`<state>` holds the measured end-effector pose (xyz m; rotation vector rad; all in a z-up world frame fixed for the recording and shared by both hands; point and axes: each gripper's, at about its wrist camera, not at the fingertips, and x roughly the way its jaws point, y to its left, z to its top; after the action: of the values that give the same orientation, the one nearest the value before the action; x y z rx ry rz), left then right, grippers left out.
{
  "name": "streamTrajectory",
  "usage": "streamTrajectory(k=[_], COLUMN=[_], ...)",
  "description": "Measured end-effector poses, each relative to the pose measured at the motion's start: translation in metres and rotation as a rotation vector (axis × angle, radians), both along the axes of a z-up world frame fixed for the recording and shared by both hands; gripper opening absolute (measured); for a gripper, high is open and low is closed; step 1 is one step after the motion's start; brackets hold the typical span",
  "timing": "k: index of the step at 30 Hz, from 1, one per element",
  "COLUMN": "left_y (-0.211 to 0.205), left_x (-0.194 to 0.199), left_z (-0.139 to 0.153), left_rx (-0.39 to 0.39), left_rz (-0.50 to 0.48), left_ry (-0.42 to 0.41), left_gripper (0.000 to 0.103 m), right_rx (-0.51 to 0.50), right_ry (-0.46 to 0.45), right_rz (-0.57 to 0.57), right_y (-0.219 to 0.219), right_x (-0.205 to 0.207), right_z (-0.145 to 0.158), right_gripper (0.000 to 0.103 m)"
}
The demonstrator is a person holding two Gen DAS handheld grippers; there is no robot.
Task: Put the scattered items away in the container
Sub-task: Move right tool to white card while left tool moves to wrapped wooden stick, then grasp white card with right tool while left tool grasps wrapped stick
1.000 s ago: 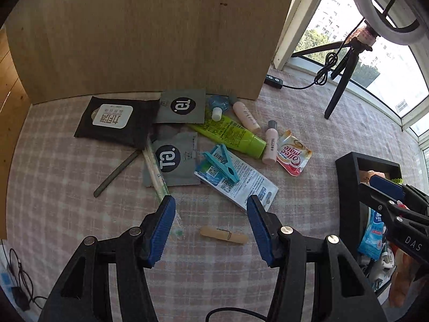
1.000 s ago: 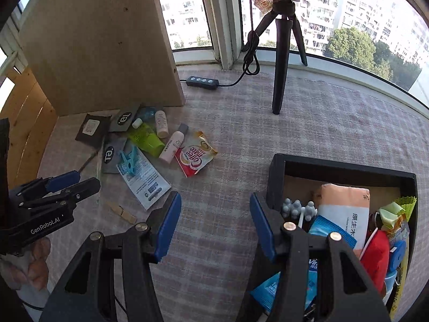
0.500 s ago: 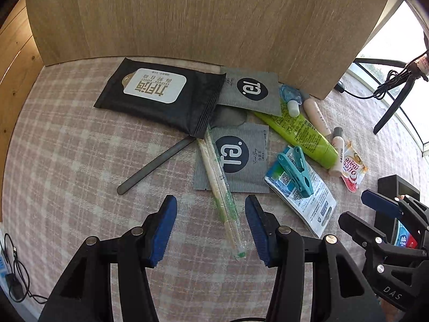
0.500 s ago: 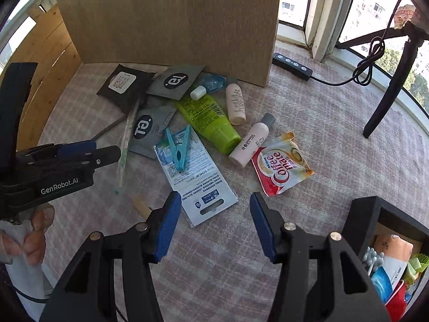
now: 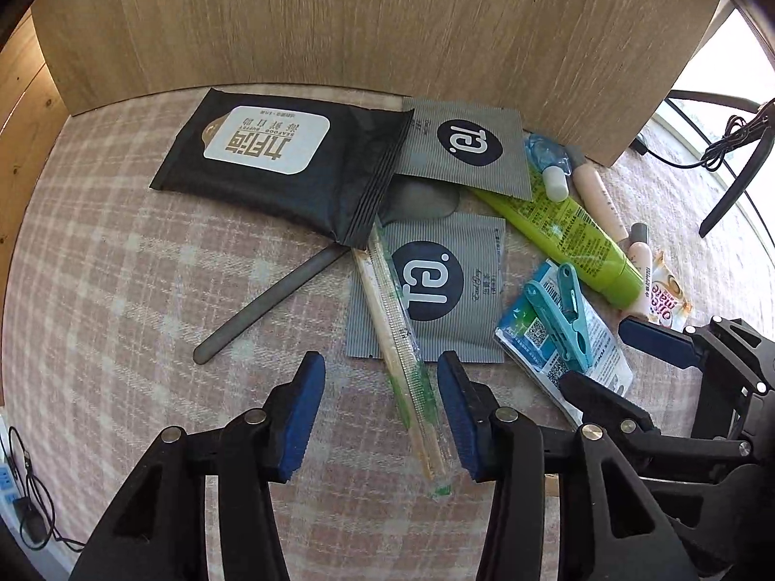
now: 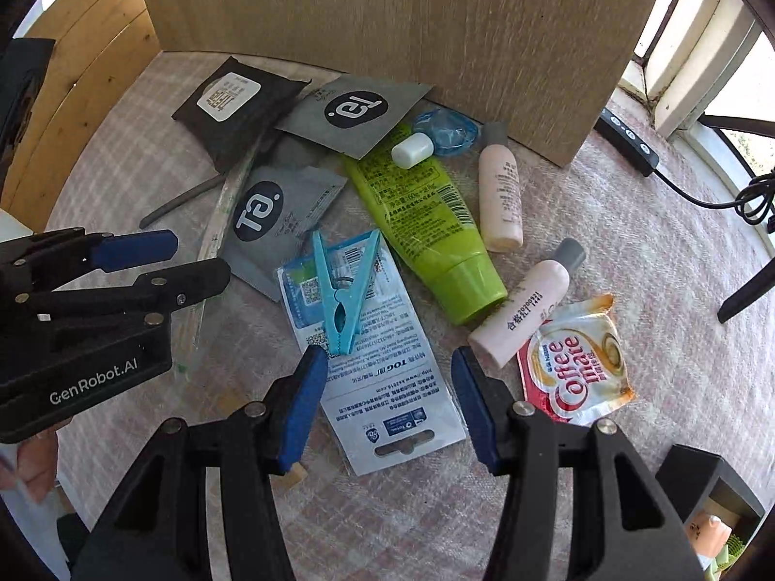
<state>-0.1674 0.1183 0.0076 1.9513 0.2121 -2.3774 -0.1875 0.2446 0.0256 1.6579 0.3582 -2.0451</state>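
My left gripper (image 5: 380,404) is open, its jaws on either side of the near end of wrapped chopsticks (image 5: 397,348) on the checked cloth. My right gripper (image 6: 385,402) is open above a white and blue packet (image 6: 382,363) with a blue clothespin (image 6: 344,290) on it. Around them lie a black wipes pack (image 5: 286,164), two grey sachets (image 5: 450,285), a grey stick (image 5: 271,302), a green tube (image 6: 426,222), two pink bottles (image 6: 499,198) and a Coffee-mate sachet (image 6: 576,363). The black container's corner (image 6: 697,474) shows at lower right.
A wooden board (image 5: 363,24) stands upright behind the items. A power strip and cable (image 6: 629,135) lie at the right by a tripod leg (image 6: 746,285). A wooden clothespin (image 6: 295,474) lies partly hidden under my right gripper's left finger.
Both grippers have moved forward and down toward the scattered items. The left one now straddles the chopsticks' end; the right one has left the container and hangs over the packet.
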Motion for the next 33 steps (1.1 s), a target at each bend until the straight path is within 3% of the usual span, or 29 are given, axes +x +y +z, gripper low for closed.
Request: streamTrajectory(k=[7, 13, 16, 18, 20, 23, 26, 33], left_y=[0.007, 0.004, 0.002, 0.001, 0.001, 0.003, 0.007, 0.009], left_x=[-0.003, -0.002, 0.001, 0.004, 0.006, 0.008, 0.011, 0.021], left_z=[-0.005, -0.004, -0.004, -0.004, -0.004, -0.004, -0.004, -0.003], left_rx=[-0.023, -0.032, -0.029, -0.023, -0.021, -0.019, -0.023, -0.015], left_rz=[-0.01, -0.003, 0.0, 0.004, 0.006, 0.001, -0.01, -0.02], left_ry=[-0.005, -0.001, 0.002, 0.005, 0.002, -0.001, -0.001, 0.006], left_gripper=[0.044, 0.026, 0.014, 0.012, 0.012, 0.012, 0.012, 0.011], right_rx=[-0.011, -0.017, -0.032, -0.044, -0.051, -0.053, -0.059, 0.011], right_ry=[0.006, -0.002, -0.012, -0.029, -0.042, -0.036, -0.033, -0.011], right_rz=[0.041, 0.025, -0.004, -0.032, -0.043, -0.016, 0.023, 0.091], right_y=[-0.009, -0.015, -0.01, -0.004, -0.001, -0.002, -0.01, -0.025], right_x=[-0.004, -0.007, -0.01, -0.012, -0.012, -0.006, 0.001, 0.014], right_z=[-0.001, -0.005, -0.004, -0.003, -0.003, -0.001, 0.002, -0.004], right_gripper=[0.056, 0.056, 0.046, 0.039, 0.038, 0.041, 0.053, 0.054])
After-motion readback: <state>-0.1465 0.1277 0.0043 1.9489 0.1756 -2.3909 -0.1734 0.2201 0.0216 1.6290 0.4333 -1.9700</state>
